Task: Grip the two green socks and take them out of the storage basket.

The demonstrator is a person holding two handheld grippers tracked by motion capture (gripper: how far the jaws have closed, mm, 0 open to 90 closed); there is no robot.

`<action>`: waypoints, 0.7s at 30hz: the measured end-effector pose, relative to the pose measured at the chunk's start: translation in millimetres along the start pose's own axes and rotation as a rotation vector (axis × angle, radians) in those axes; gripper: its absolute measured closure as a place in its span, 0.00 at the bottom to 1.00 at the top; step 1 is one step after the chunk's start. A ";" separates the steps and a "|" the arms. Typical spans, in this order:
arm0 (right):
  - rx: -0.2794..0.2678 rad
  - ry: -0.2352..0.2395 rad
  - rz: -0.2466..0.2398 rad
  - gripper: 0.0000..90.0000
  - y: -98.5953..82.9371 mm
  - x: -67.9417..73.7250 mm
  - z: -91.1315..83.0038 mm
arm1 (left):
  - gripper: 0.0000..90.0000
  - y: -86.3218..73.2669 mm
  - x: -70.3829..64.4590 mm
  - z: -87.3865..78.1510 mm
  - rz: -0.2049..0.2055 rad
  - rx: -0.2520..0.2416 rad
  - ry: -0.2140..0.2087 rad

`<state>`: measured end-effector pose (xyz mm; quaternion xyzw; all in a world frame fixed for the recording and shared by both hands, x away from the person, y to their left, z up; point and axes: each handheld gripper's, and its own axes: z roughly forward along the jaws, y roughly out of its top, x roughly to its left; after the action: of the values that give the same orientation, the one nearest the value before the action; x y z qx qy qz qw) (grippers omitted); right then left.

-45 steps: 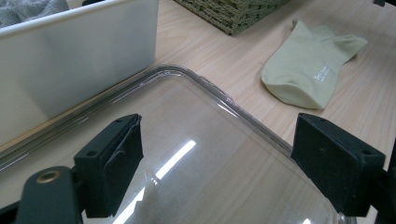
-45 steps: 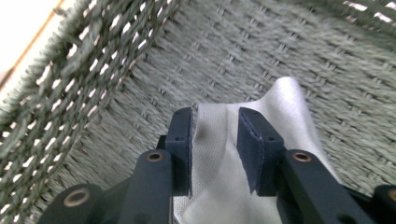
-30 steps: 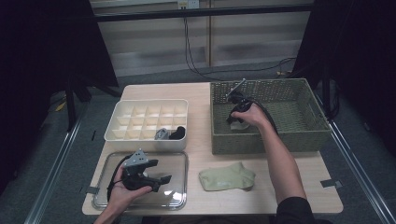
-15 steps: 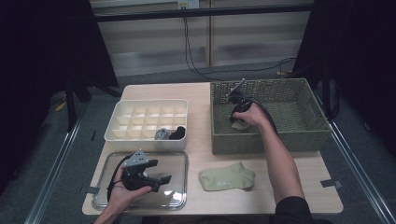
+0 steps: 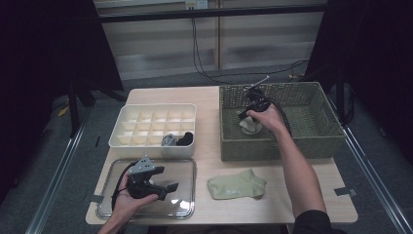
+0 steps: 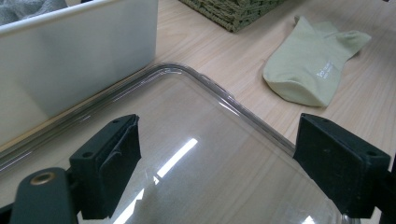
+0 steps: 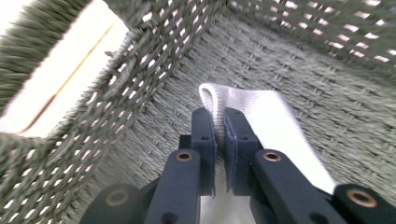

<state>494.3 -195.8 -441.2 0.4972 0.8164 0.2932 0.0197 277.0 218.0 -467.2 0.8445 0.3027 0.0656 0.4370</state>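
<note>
the right gripper is pinched on a white sock near the front left corner of the wicker basket, while the left gripper hangs wide apart over the clear lid at the bench's front left corner.

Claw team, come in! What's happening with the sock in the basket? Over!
Right claw shut on white sock inside woven basket. Left claw open, over clear tray. Nothing in the way.
</note>
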 end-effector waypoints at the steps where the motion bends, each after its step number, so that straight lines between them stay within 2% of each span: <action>1: -0.015 0.003 0.003 0.94 -1.0 -0.1 -2.8 | 0.16 -0.1 -0.9 0.1 -0.005 -0.001 -0.001; 11: -0.144 0.024 -0.002 0.94 -11.4 2.5 -37.2 | 0.16 0.3 -2.4 -0.8 0.010 -0.004 0.000; 21: -0.249 0.079 0.003 0.94 -19.3 6.6 -61.5 | 0.16 0.2 -2.7 -1.1 0.015 -0.005 0.001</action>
<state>455.7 -225.0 -398.3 0.4804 0.7729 0.4117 0.0488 274.5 217.1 -466.0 0.8456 0.2964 0.0697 0.4384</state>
